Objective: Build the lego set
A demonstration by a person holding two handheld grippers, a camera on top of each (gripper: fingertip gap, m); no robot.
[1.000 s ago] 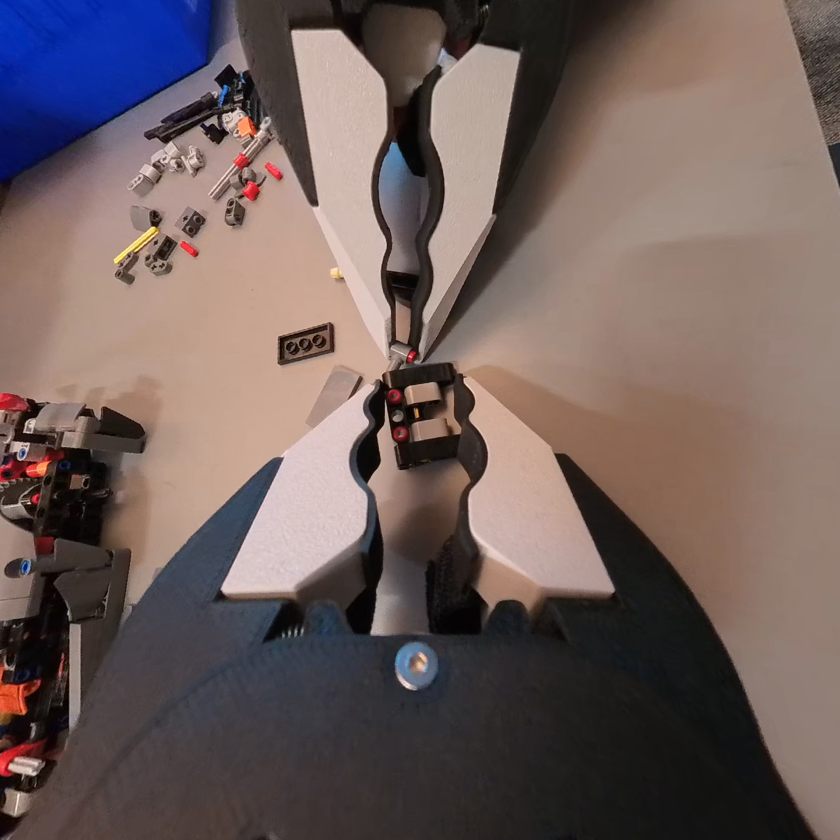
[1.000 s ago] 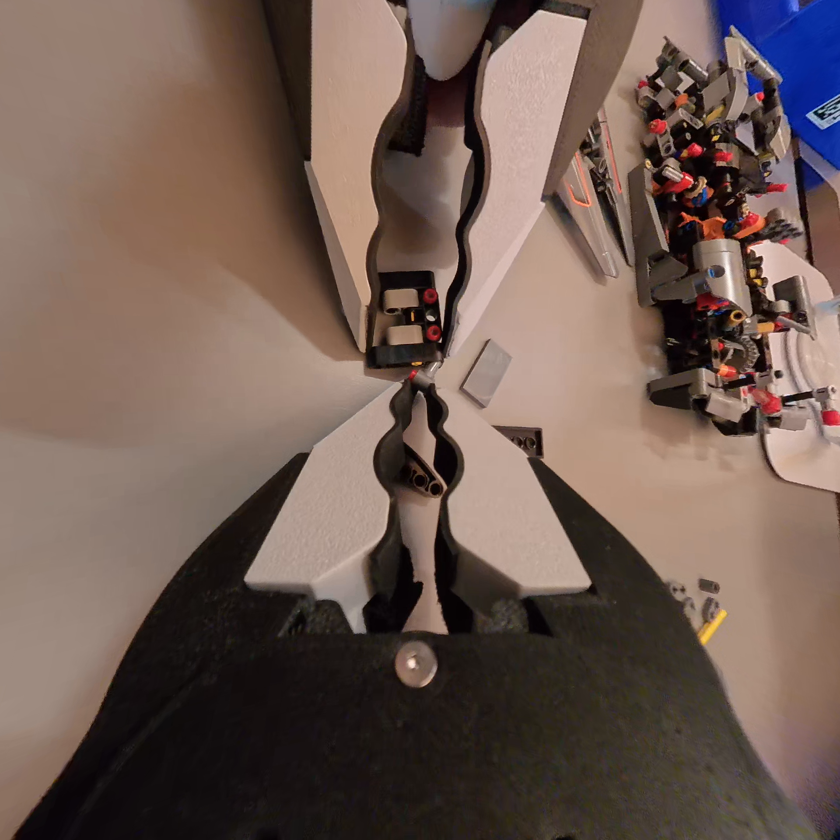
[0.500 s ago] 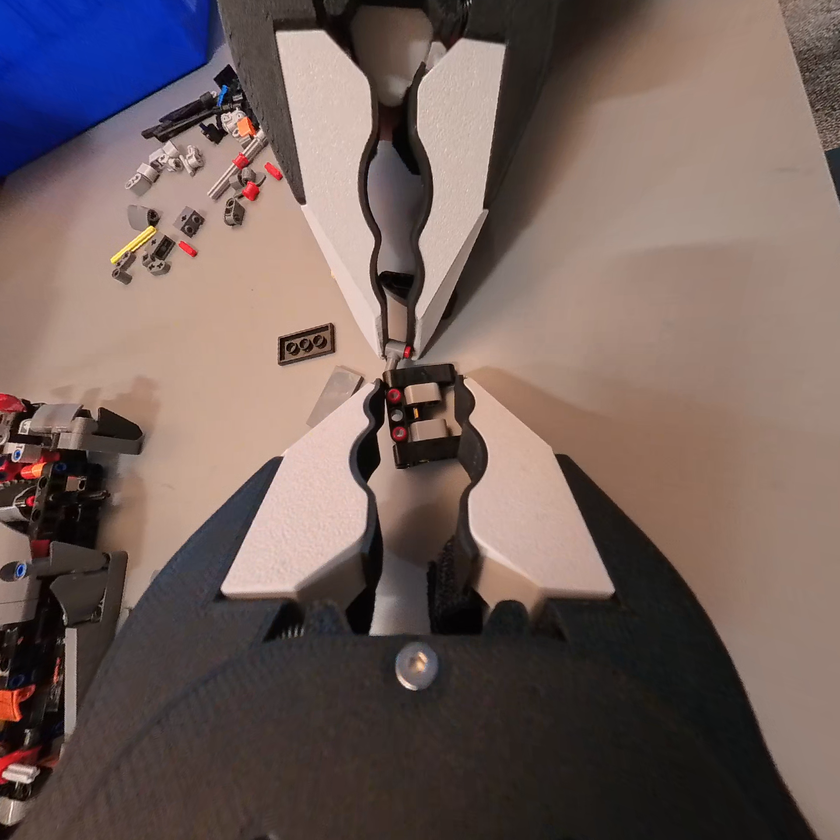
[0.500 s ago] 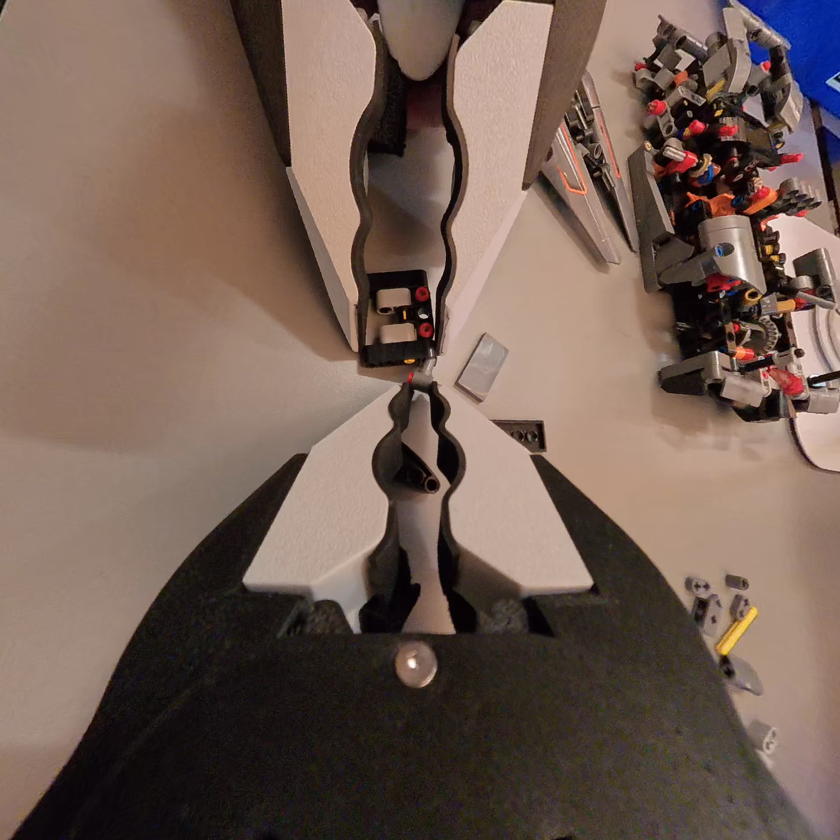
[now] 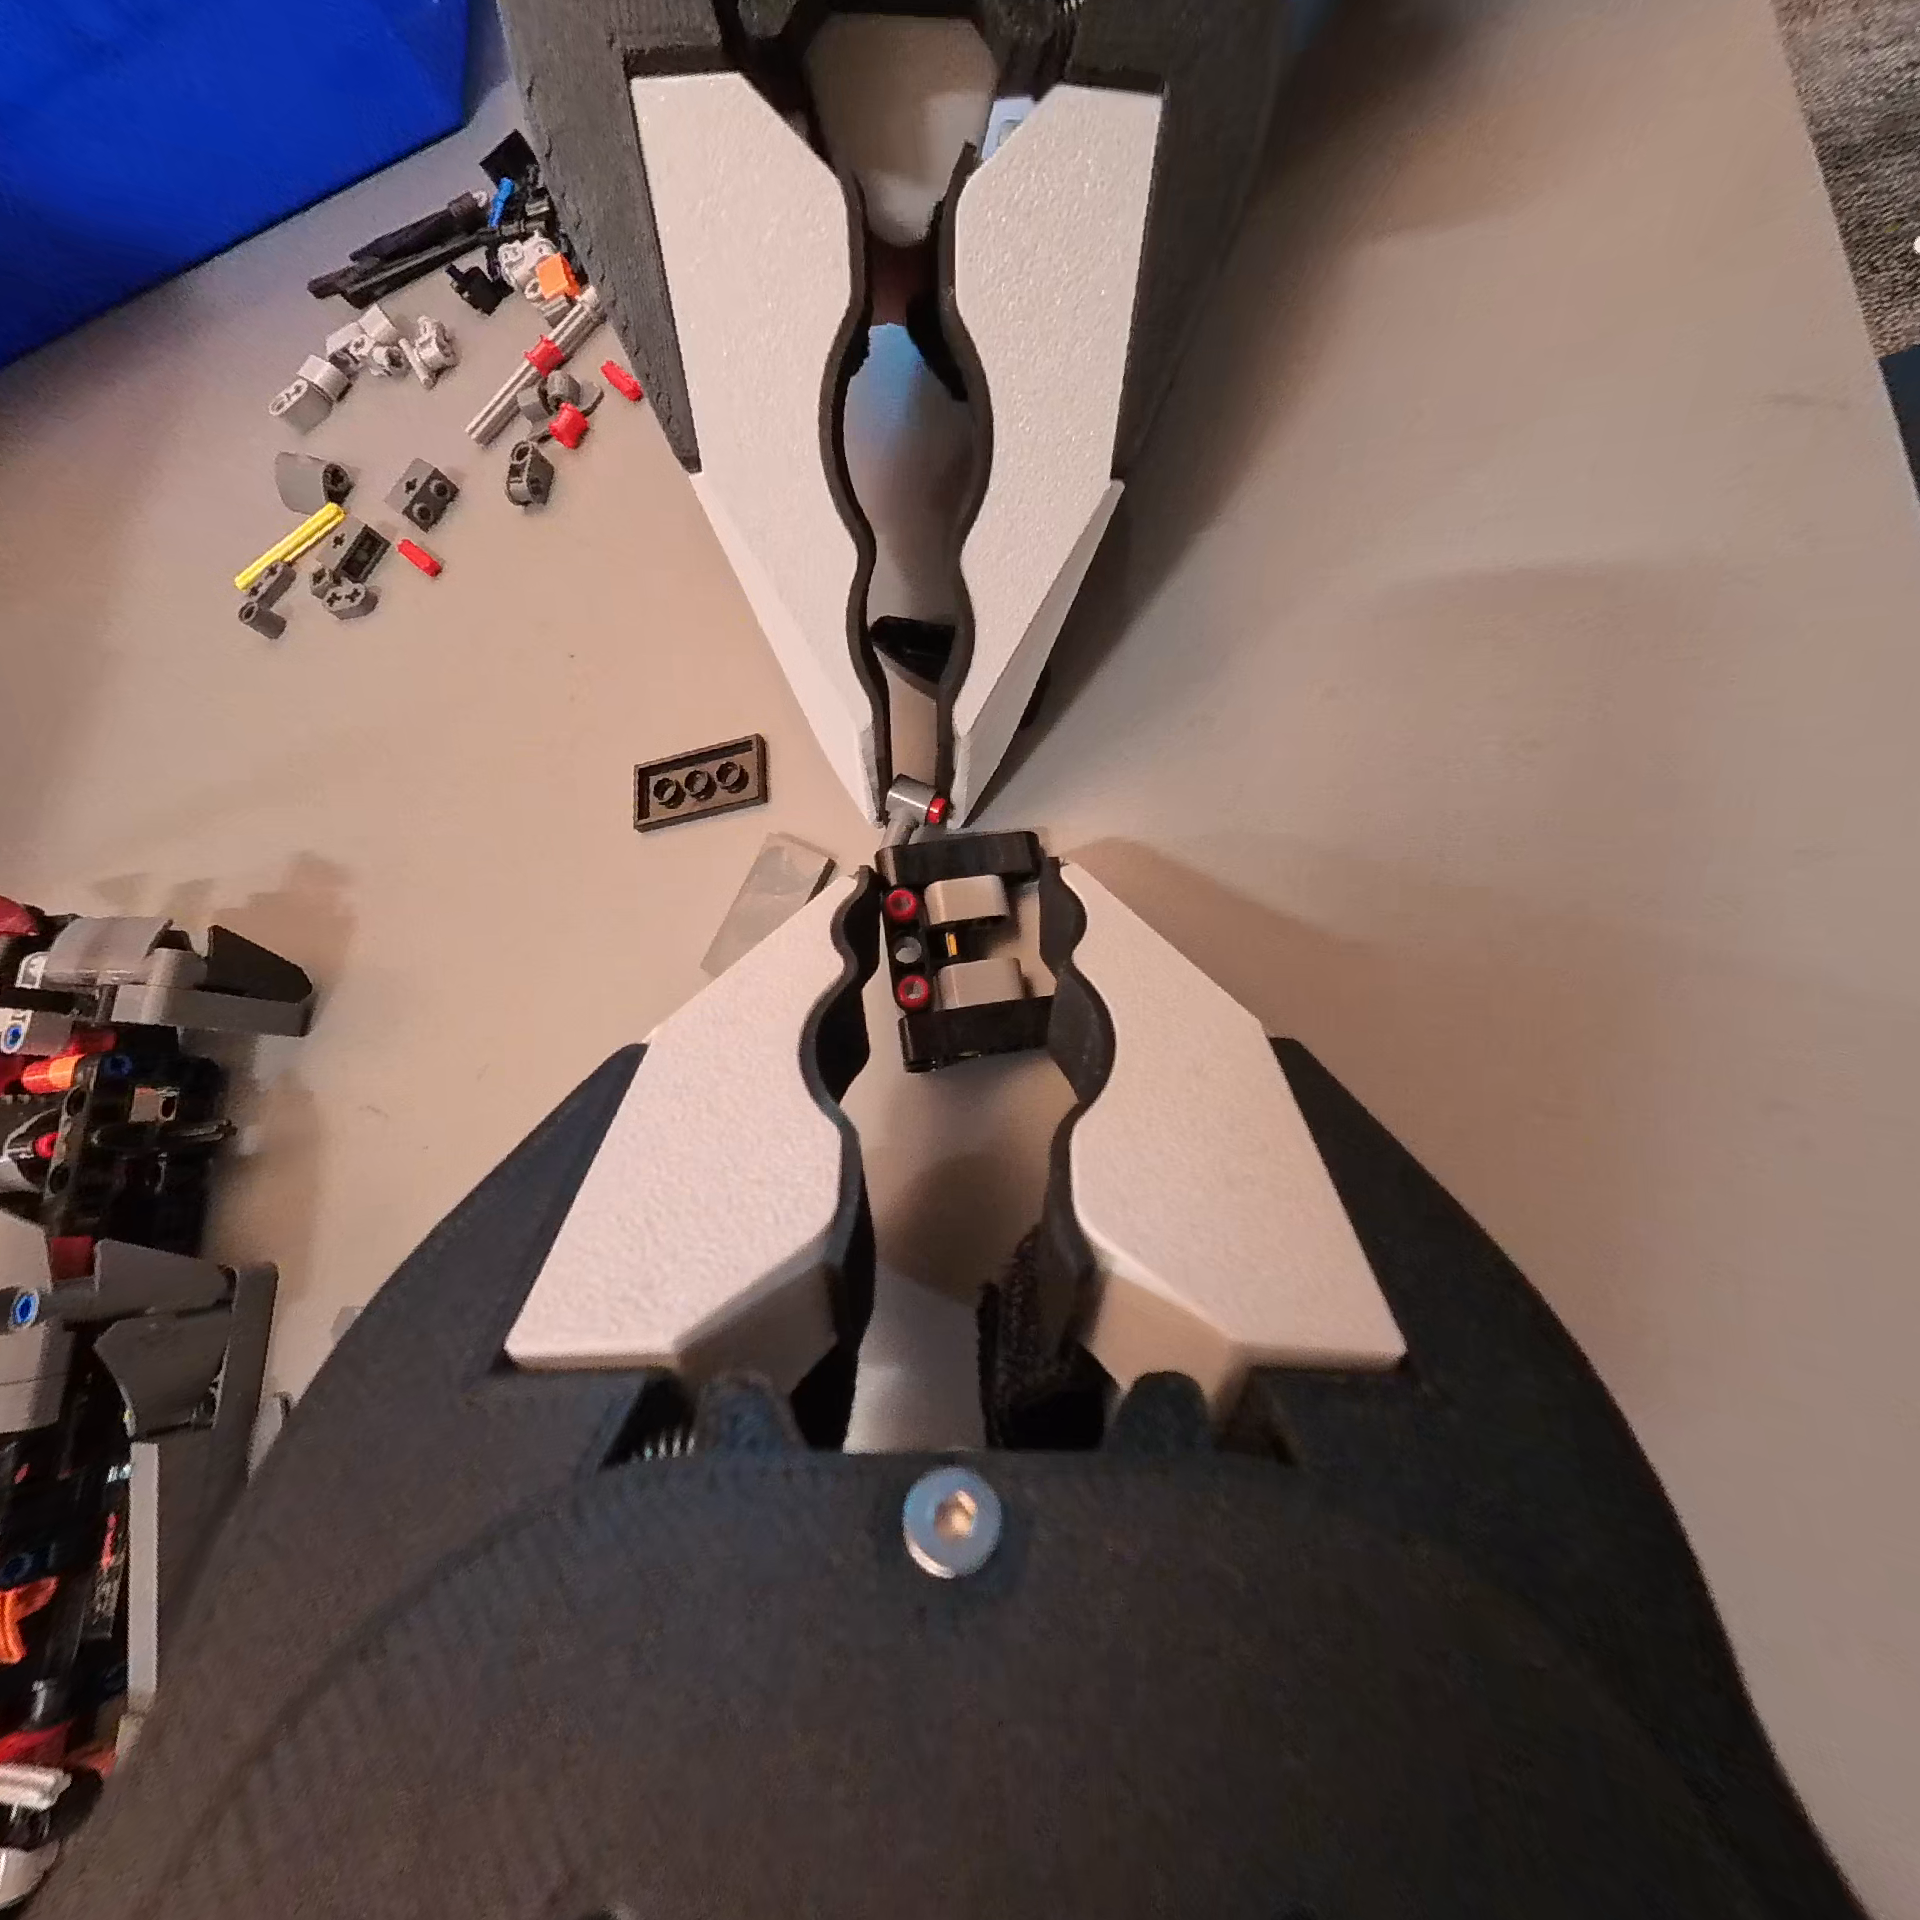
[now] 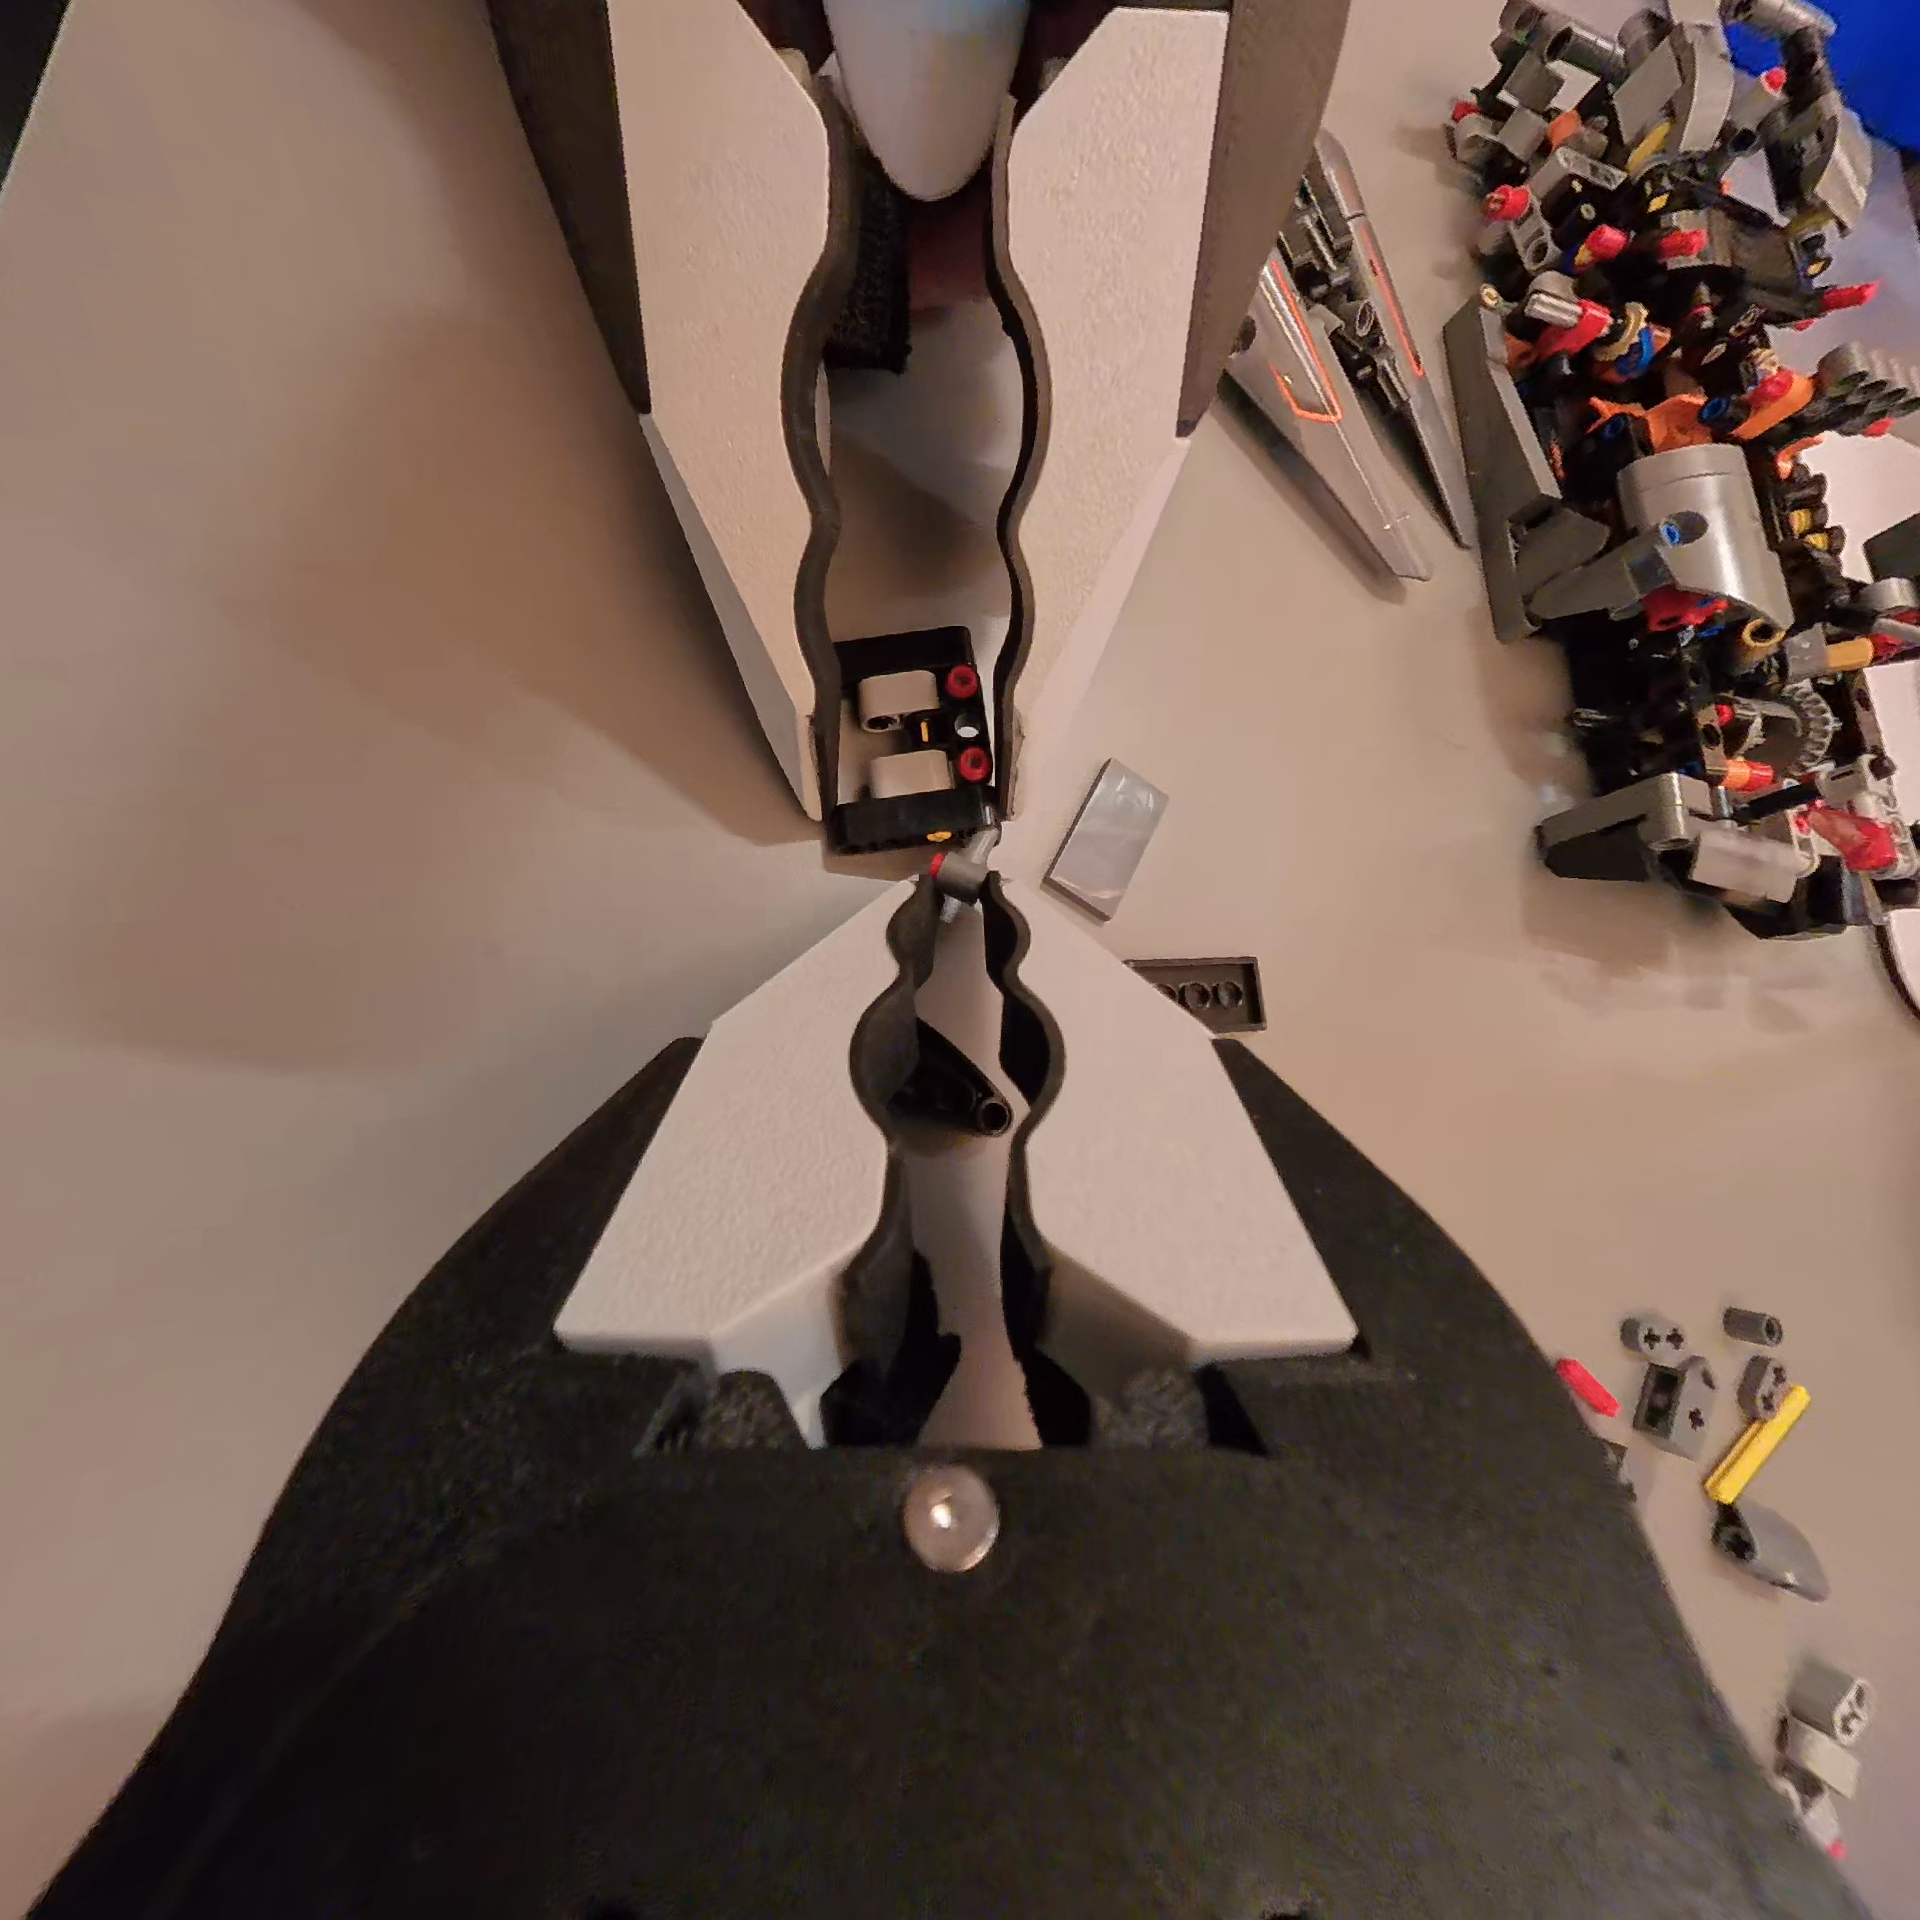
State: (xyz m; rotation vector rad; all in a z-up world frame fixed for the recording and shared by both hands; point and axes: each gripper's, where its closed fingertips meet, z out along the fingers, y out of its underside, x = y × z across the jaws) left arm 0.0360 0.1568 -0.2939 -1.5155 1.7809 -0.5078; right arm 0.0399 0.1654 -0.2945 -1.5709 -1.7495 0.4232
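Note:
My left gripper (image 5: 956, 883) is shut on a small black frame assembly (image 5: 961, 961) with grey blocks and red pins, held above the table. My right gripper (image 5: 916, 798) comes from the far side, tip to tip with it. It is shut on a small grey connector with a red pin (image 5: 912, 808), which touches the frame's far left corner. In the right wrist view, the right gripper (image 6: 958, 899) pinches the connector (image 6: 961, 875) against the frame (image 6: 914, 748), which sits in the left gripper (image 6: 914, 821). A black piece (image 6: 956, 1091) sits deeper between the right fingers.
A black plate (image 5: 698, 795) and a grey tile (image 5: 769, 899) lie on the beige table just left of the grippers. Loose small parts (image 5: 416, 436) lie at the far left by a blue bin (image 5: 208, 125). The partly built model (image 5: 104, 1091) stands at the left; it also shows in the right wrist view (image 6: 1683, 520). Only a small space, under 4 cm, lies between the two pairs of fingers. Between my right fingertips and the black piece (image 6: 956, 1091) there is roughly 4 cm. It turns up in the left wrist view (image 5: 918, 638) as well.
The right gripper has straightened slightly and stays tip to tip with the left. The connector remains at the frame's corner. Both grips are unchanged.

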